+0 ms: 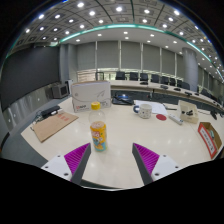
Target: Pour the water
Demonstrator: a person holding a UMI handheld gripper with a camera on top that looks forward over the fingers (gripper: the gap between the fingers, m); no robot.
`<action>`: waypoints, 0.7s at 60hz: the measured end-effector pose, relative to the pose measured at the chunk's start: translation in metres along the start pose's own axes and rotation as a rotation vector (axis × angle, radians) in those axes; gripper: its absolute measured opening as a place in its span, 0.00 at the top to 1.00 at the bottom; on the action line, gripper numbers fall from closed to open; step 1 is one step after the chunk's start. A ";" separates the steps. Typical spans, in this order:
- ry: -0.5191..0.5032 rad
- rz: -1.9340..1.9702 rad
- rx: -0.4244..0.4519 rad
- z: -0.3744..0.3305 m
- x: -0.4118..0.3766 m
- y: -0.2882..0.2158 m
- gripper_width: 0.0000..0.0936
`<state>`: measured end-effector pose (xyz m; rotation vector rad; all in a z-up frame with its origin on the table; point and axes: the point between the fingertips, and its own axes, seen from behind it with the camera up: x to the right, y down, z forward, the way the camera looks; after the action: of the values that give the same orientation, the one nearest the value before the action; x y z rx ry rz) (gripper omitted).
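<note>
A small bottle (98,131) with a yellow-orange label and a light cap stands upright on the white table (125,135), just ahead of the fingers and nearer the left one. A white cup (144,110) stands farther back on the table, beyond the bottle and to the right. My gripper (112,160) is open and empty, with its two magenta pads (77,156) spread wide and nothing between them.
A brown board or folder (54,124) lies at the left of the table. A white box (89,95) stands at the back left. A red coaster (161,117), a paper bag (187,110) and a book (210,138) lie to the right. Chairs line the far side.
</note>
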<state>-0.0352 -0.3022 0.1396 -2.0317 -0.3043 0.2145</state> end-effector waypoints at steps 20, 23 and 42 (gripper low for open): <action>0.085 -0.011 0.109 0.146 -0.055 -0.015 0.15; 0.108 -0.010 0.115 0.163 -0.054 -0.015 0.20; 0.164 -0.016 0.141 0.182 -0.051 -0.026 0.57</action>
<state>-0.1375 -0.1532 0.0801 -1.8937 -0.1972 0.0571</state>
